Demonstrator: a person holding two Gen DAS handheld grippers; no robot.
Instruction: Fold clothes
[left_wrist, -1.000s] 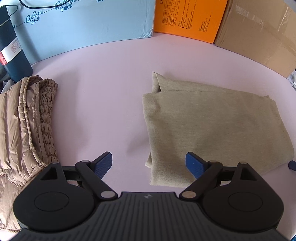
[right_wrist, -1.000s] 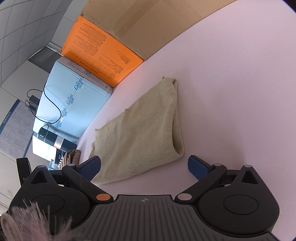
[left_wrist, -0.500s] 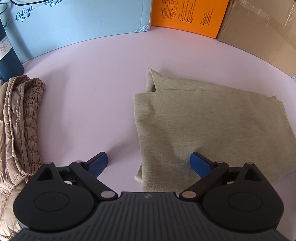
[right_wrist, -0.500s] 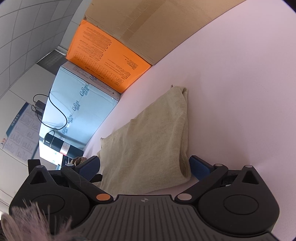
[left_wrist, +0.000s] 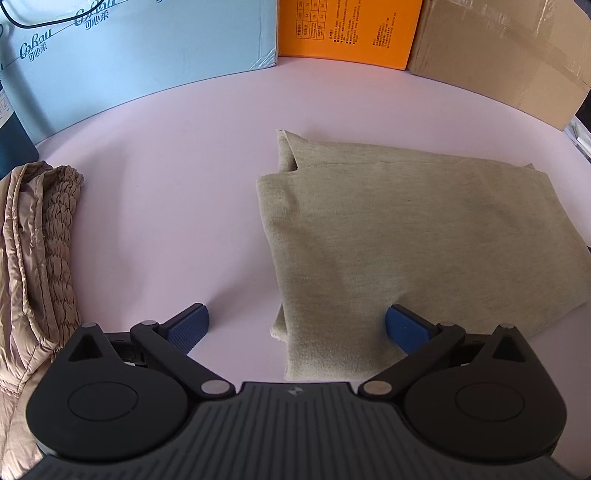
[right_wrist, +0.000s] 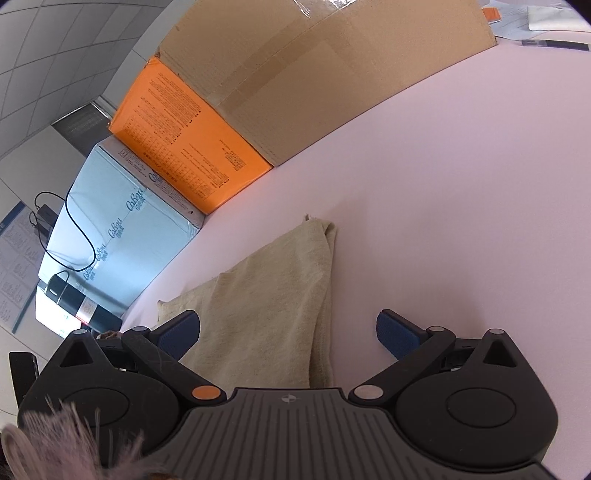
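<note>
My left gripper (left_wrist: 297, 326) stands spread wide over the near left corner of the beige garment (left_wrist: 424, 236), which lies folded flat on the pink table (left_wrist: 166, 166); my right gripper (right_wrist: 288, 332) — also spread, nothing pinched — straddles the near right edge. For a clean fold, I judge, each claw should catch every layer at its corner before closing — lifting together keeps the edges aligned and clear of the quilted jacket (left_wrist: 33, 258) at the left.
</note>
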